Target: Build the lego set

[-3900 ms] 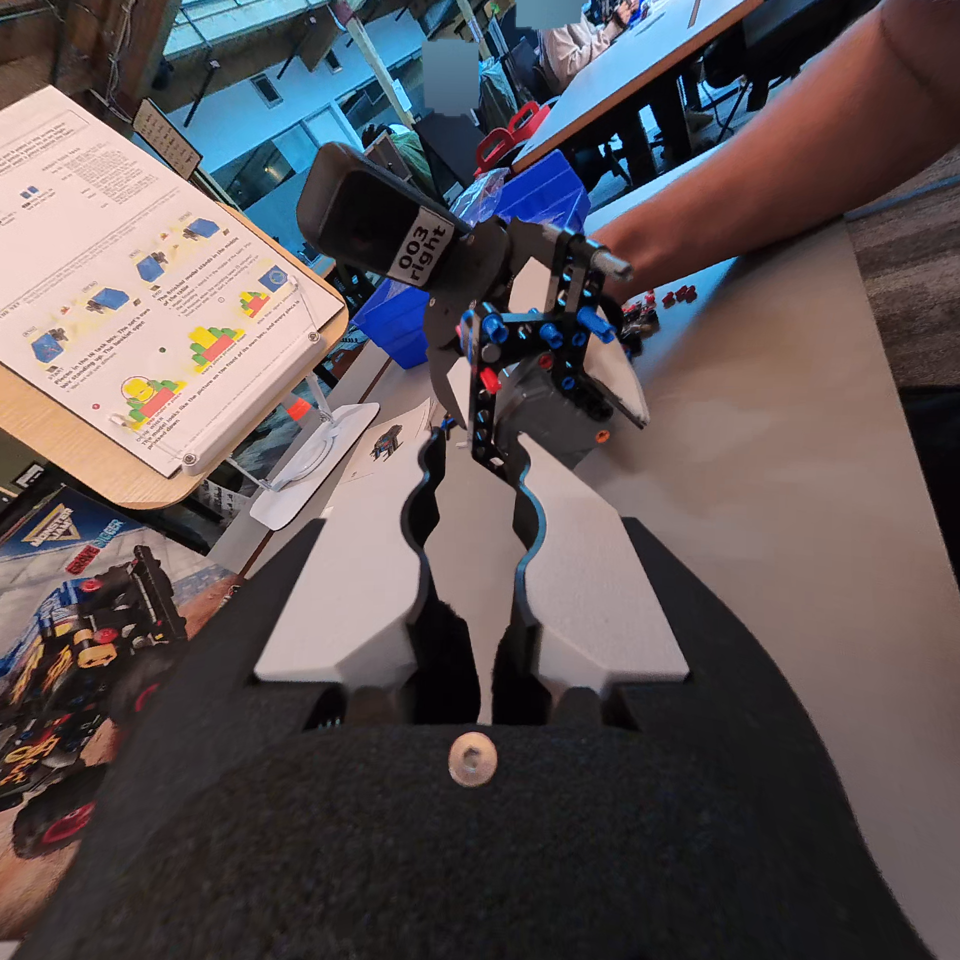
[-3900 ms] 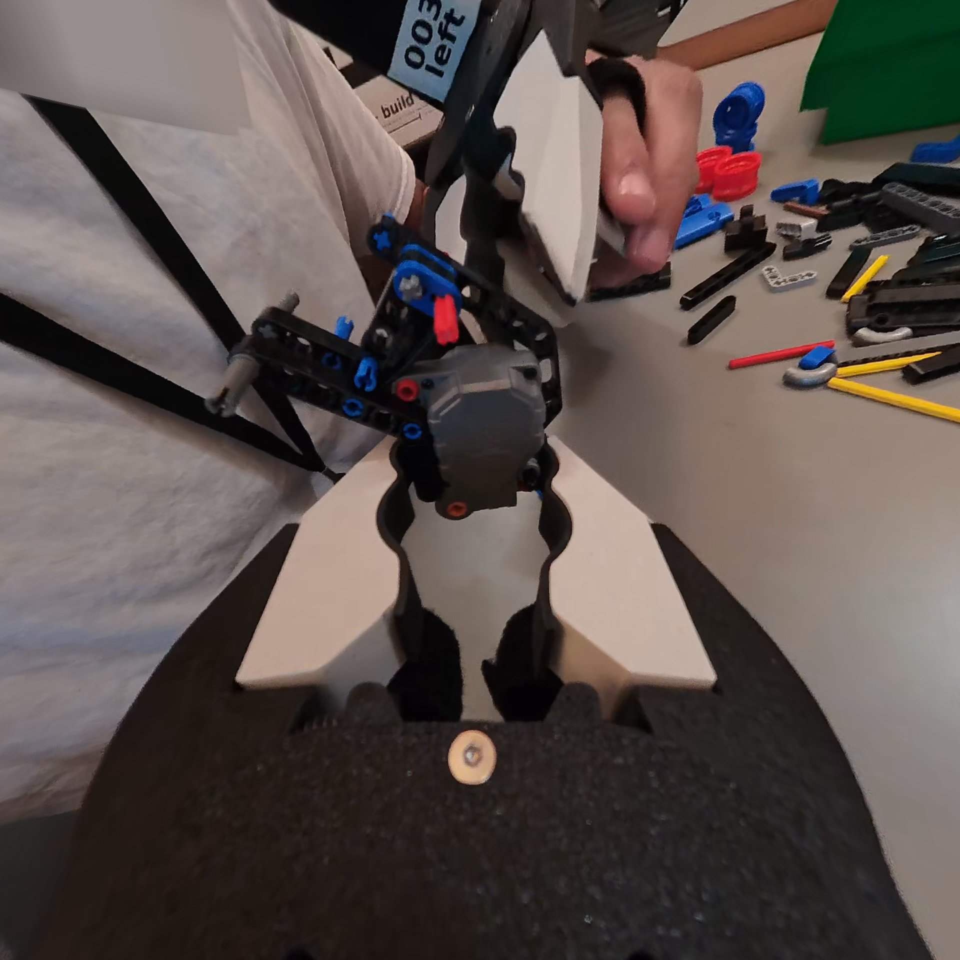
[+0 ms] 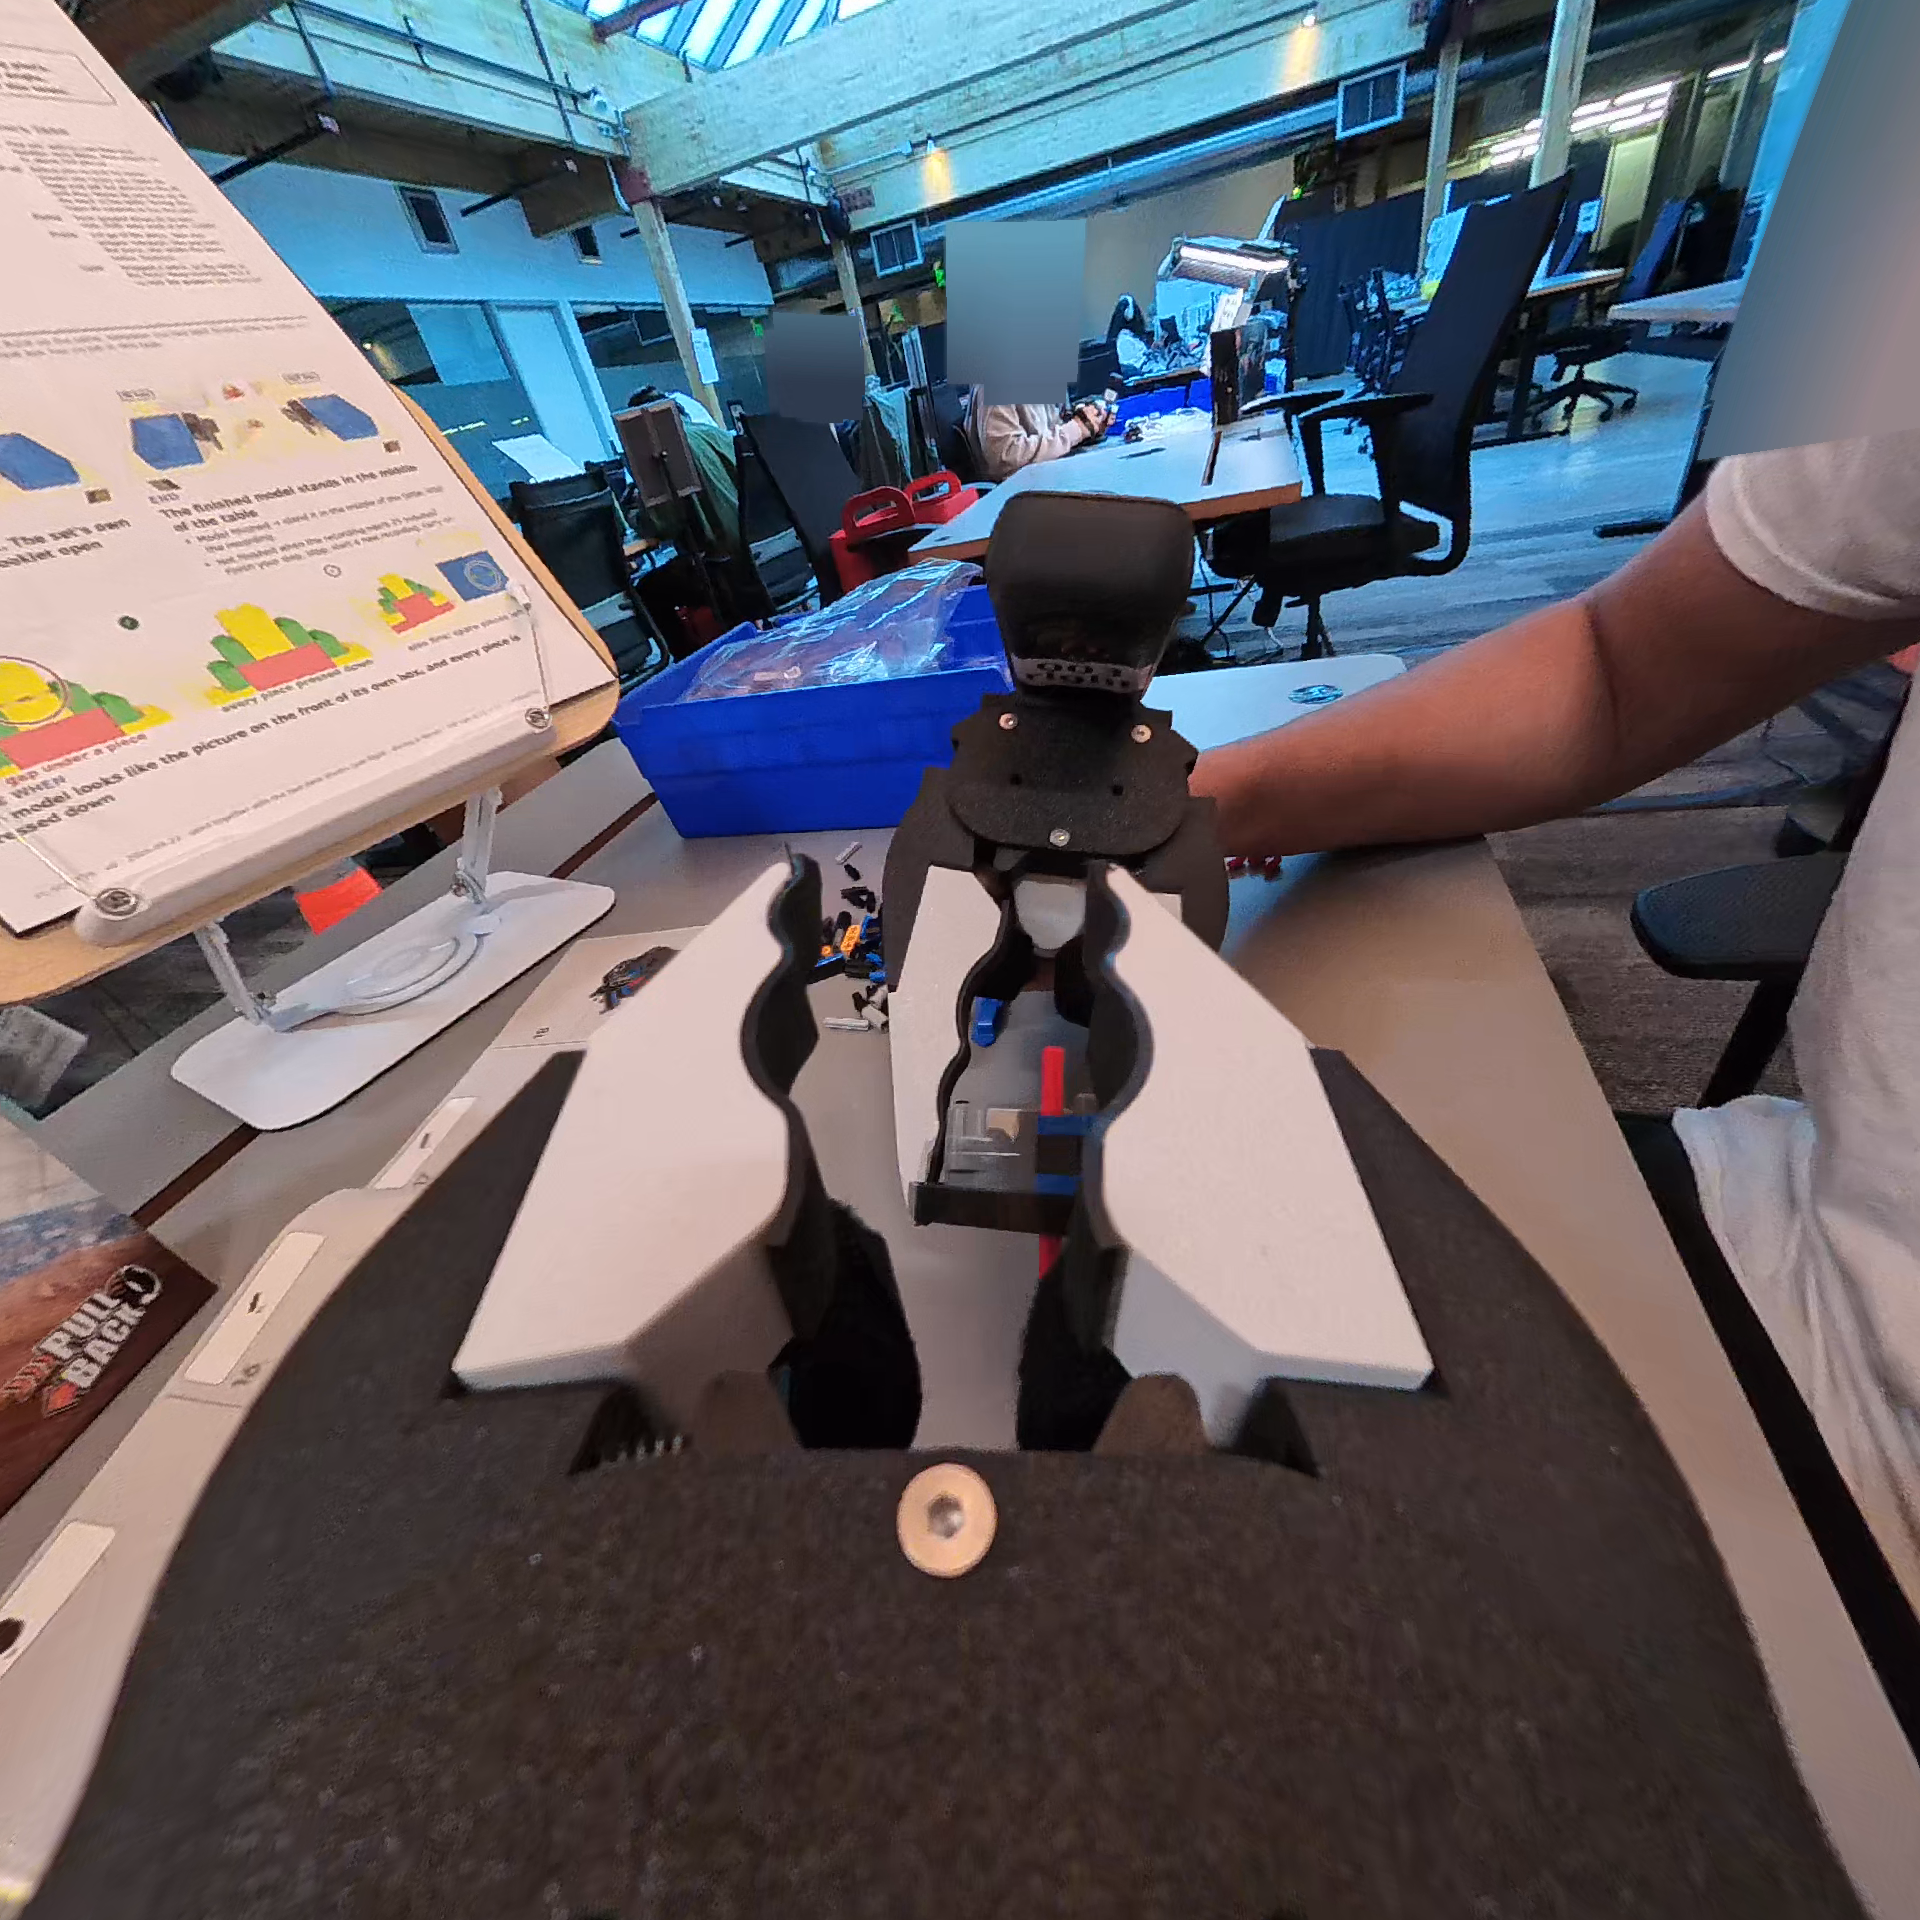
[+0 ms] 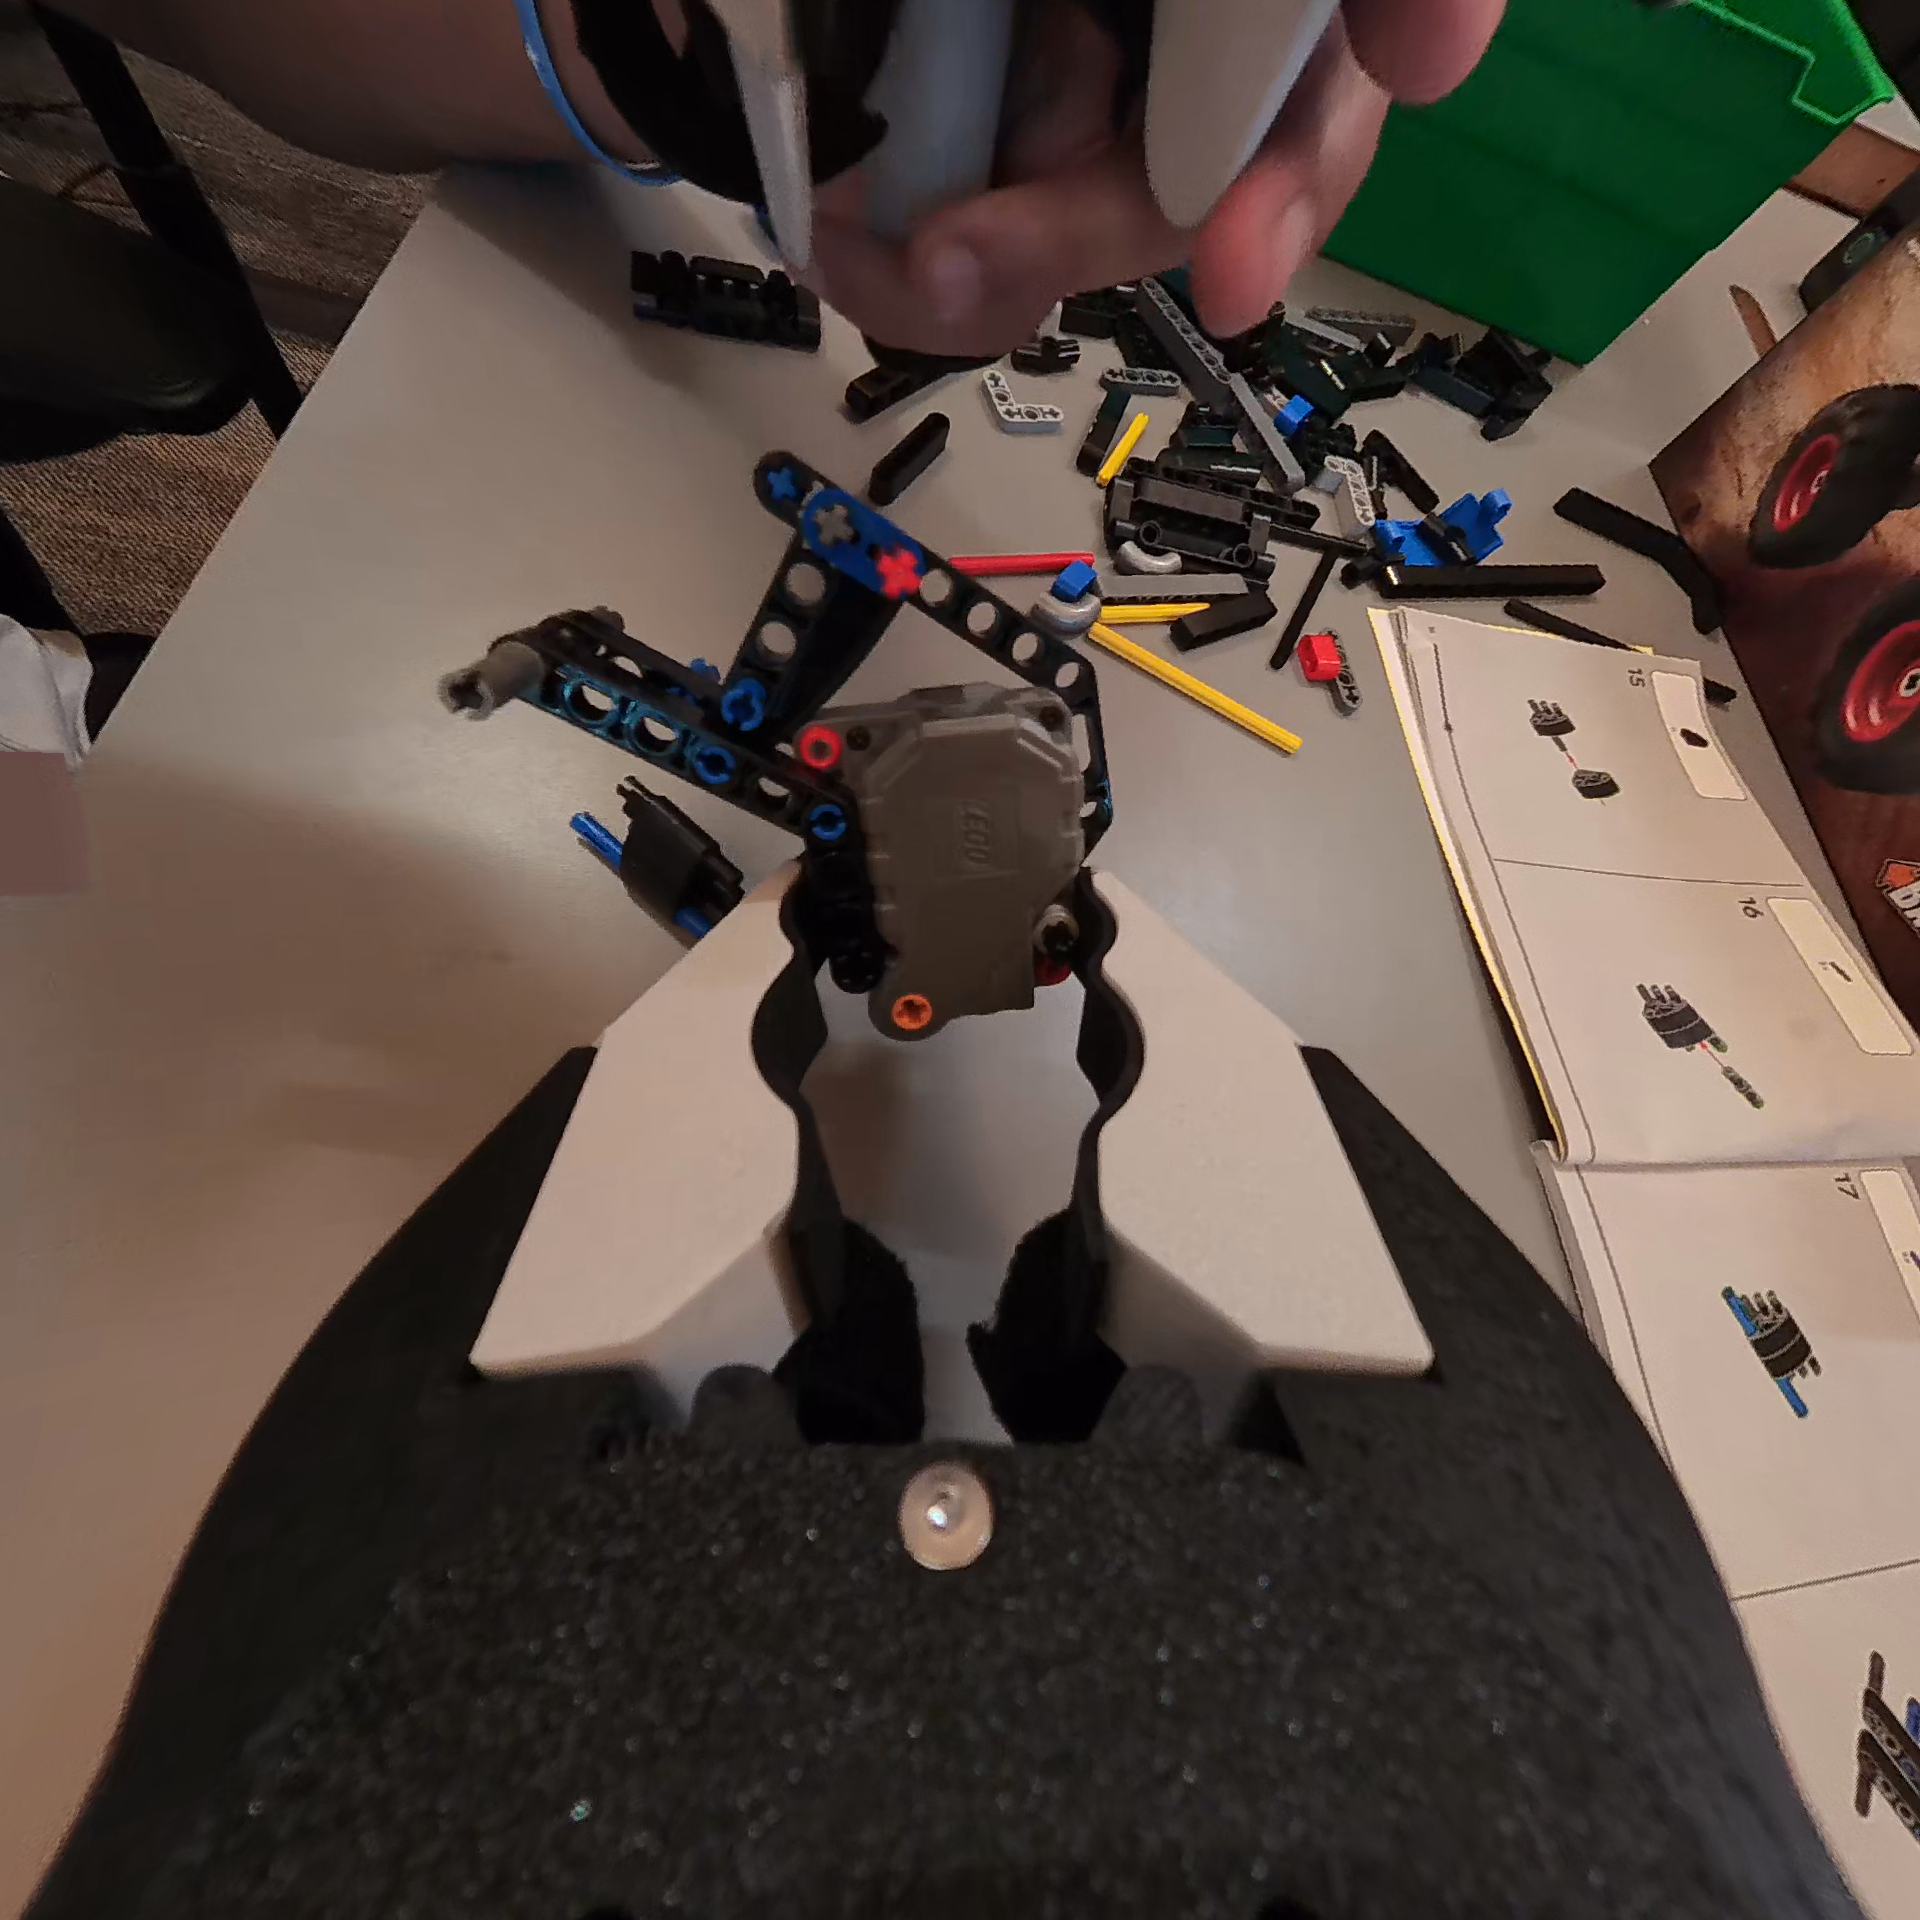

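Observation:
My right gripper [image 4: 945,894] is shut on the grey motor block [image 4: 966,831] of the lego assembly and holds it just above the grey table [image 4: 312,987]. Black beams [image 4: 644,717] with blue pins and a blue piece with a red axle end [image 4: 894,569] stick out from it to the far left. My left gripper [image 3: 951,894] is open and empty. It faces the right gripper [image 3: 1013,1132], and the assembly [image 3: 982,1195] shows between its fingers. In the right wrist view the left gripper [image 4: 987,208] is blurred, beyond the assembly.
A small black piece with a blue axle [image 4: 665,862] lies by the assembly. Loose lego pieces [image 4: 1247,468] are spread at the back, before a green bin [image 4: 1558,156]. An open instruction booklet [image 4: 1662,883] and the set's box [image 4: 1818,571] lie right. A blue bin [image 3: 810,717] and a sheet stand [image 3: 260,520] are behind. One gripper's finger ends stand about 11 cm off the other's.
My left gripper has let go of the assembly's black beam, opened and drawn back. The right gripper still holds the motor block and has brought the assembly down close to the table.

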Demonstrator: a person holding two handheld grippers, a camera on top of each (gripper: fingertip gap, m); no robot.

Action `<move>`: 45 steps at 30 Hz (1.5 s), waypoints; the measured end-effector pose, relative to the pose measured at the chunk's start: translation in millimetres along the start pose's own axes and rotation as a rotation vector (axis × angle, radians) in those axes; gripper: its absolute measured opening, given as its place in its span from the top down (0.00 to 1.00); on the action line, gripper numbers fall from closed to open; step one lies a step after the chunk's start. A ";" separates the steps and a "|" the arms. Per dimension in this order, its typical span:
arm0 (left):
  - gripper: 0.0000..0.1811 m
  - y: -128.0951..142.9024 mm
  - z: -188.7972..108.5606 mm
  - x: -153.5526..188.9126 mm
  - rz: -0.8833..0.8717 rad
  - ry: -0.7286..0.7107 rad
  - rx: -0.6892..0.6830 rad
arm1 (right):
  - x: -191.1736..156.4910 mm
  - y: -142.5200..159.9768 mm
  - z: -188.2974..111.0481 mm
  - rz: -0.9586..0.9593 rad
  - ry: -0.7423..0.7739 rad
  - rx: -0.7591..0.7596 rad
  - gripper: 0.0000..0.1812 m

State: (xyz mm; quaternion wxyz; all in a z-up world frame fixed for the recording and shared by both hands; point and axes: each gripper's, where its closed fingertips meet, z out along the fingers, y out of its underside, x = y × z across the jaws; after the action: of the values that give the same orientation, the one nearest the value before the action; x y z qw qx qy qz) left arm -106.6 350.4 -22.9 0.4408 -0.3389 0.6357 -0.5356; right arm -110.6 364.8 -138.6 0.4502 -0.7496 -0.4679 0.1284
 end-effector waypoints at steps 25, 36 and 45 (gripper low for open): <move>0.70 84.6 5.1 -33.4 -0.117 -0.113 -0.387 | -3.2 56.0 -27.8 0.114 -0.092 -0.375 0.75; 0.71 99.1 2.0 -32.0 -0.118 -0.119 -0.480 | -6.4 65.6 -22.7 0.080 -0.077 -0.451 0.75; 0.71 113.7 0.3 -37.4 -0.081 -0.171 -0.553 | -5.5 64.7 -19.1 0.143 -0.095 -0.435 0.75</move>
State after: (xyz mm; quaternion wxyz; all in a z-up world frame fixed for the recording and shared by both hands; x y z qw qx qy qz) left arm -87.3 406.4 -126.9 0.3619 -0.5152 0.7040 -0.3287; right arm -63.9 339.5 -180.6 0.2453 -0.8534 -0.4509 0.0911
